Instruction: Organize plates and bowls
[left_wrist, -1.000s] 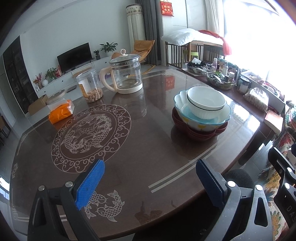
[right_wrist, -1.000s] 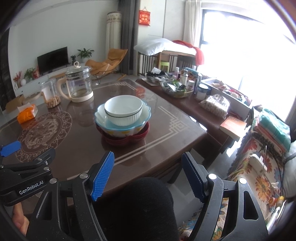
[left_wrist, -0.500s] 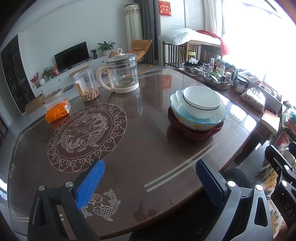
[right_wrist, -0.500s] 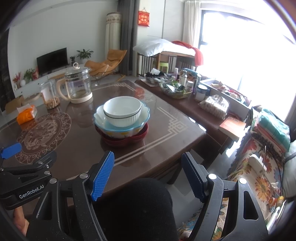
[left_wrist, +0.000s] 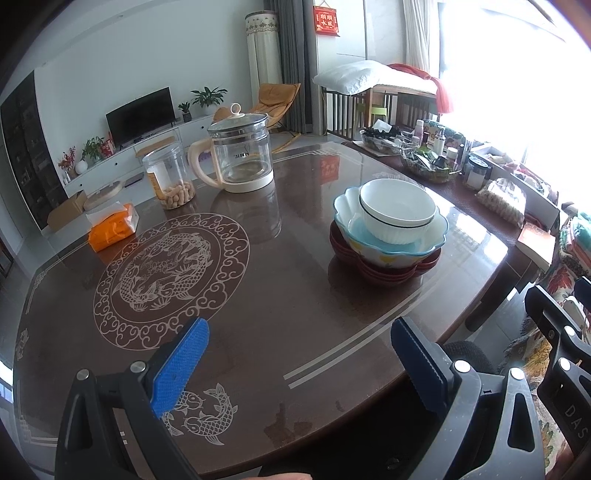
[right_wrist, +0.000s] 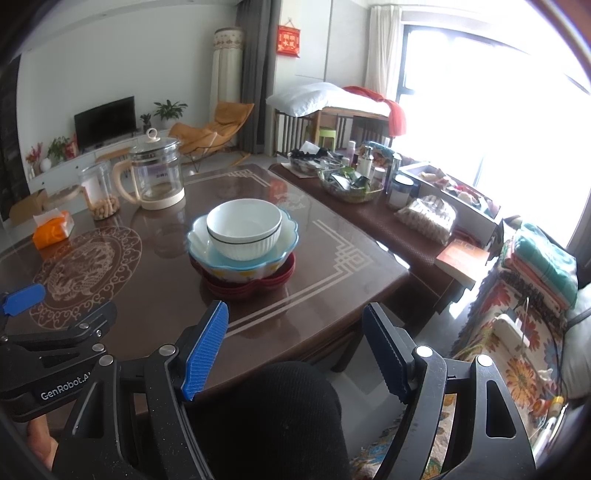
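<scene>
White ribbed bowl (right_wrist: 242, 228) is sitting nested in a blue scalloped bowl (right_wrist: 288, 238) atop red plates (right_wrist: 286, 275) on the table (right_wrist: 332, 295). Left gripper (left_wrist: 299, 356) and right gripper (right_wrist: 295, 347) are hovering wide apart, gripping nothing.

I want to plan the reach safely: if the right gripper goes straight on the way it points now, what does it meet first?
Probably the brown table near its front edge. The right gripper is open and empty, aimed downward; the stacked bowls lie farther along. Depth is uncertain.
</scene>
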